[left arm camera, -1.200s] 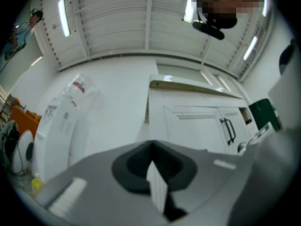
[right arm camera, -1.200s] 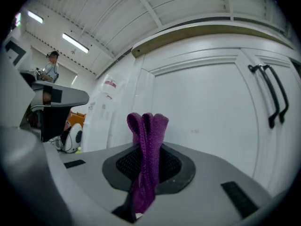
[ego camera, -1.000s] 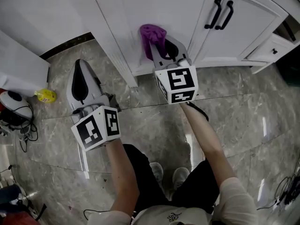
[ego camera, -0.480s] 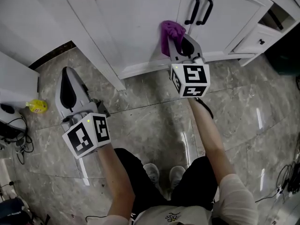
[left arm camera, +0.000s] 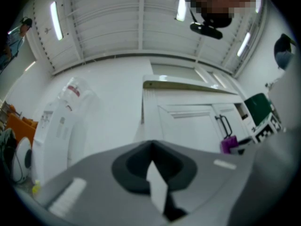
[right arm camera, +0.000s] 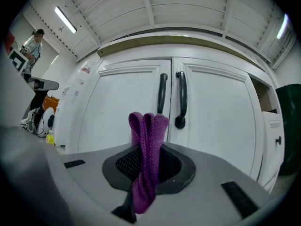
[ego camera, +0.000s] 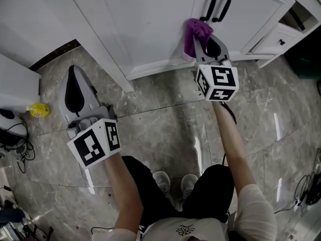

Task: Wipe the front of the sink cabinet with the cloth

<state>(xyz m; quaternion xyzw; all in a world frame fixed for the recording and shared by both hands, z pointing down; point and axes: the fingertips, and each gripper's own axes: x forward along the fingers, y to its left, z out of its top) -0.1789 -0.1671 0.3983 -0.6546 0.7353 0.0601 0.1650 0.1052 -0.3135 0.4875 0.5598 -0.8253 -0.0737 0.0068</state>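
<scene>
A folded purple cloth [right arm camera: 146,159] sticks up from my right gripper [right arm camera: 148,140], whose jaws are shut on it. In the head view that cloth [ego camera: 195,34] is held against the lower part of the white sink cabinet [ego camera: 150,24], just below the two black door handles [ego camera: 218,5]. Through the right gripper view the handles [right arm camera: 171,100] stand above the cloth. My left gripper [ego camera: 75,92] is shut with nothing in it, held over the floor to the left, away from the cabinet. The left gripper view shows the cabinet [left arm camera: 188,121] and the cloth [left arm camera: 229,143] far to the right.
The floor is grey marble tile [ego camera: 165,129]. A small yellow object [ego camera: 38,109] and cables [ego camera: 12,134] lie at the left. A drawer with a black knob [ego camera: 281,41] sits right of the doors. A white appliance [left arm camera: 59,131] stands left of the cabinet. A person [right arm camera: 32,46] stands far off.
My right gripper with the cloth has slid to the right along the cabinet front, from the left door toward the handles. The left gripper stayed roughly where it was.
</scene>
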